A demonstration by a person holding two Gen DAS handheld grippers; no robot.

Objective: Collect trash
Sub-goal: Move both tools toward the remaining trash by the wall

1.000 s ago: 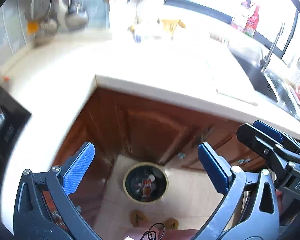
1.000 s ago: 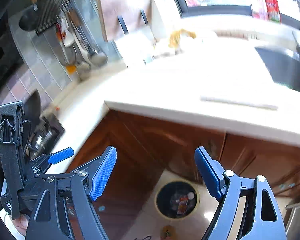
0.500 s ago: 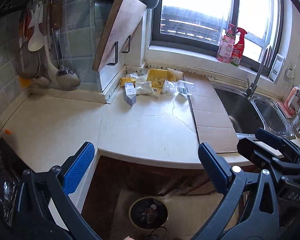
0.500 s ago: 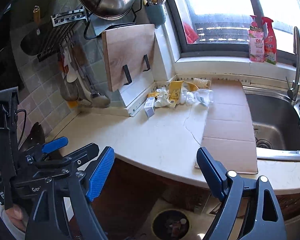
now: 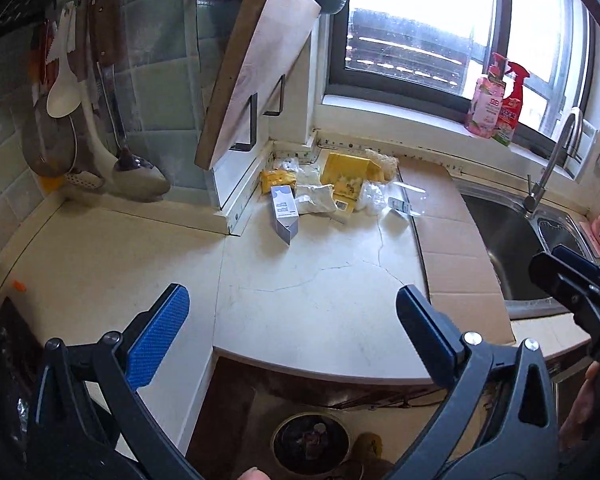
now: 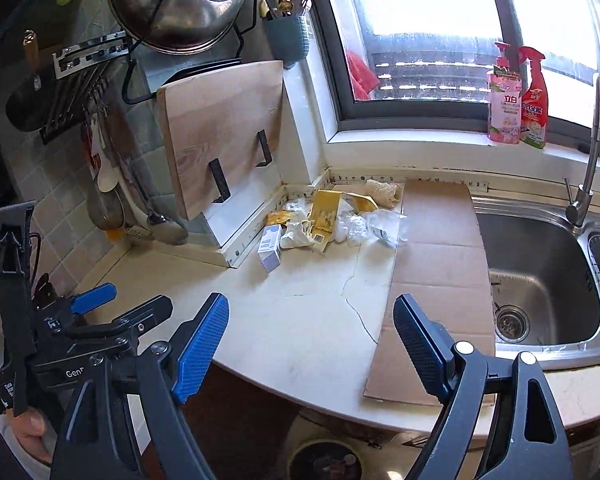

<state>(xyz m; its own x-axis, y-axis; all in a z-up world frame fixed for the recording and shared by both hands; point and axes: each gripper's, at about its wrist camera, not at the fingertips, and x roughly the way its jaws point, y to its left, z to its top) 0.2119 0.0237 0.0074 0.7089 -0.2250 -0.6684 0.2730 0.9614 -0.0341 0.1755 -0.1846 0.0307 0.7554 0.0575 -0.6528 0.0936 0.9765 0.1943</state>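
Trash (image 5: 332, 192) is now in view on the counter (image 5: 320, 292) — both grippers, left (image 5: 288, 336) and right (image 6: 312, 340), have risen from the bin (image 5: 310, 446), spread wide and empty — ready for another piece.

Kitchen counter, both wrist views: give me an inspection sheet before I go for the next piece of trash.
Surface: cream stone countertop, cracked; flat brown cardboard sheet beside the steel sink.
Job's things: trash heap in the back corner: small white-and-blue carton, yellow paper envelope, crumpled white wrappers, clear plastic bottle. Round bin on the floor, already holding trash.
Clutter: wooden cutting board on a rack, hanging ladles, pink and red spray bottles on the sill.
Grippers: left hand-held gripper and right hand-held gripper open, empty, short of the heap.
Cables: nothing seen.
Surroundings: bright window, tiled wall.
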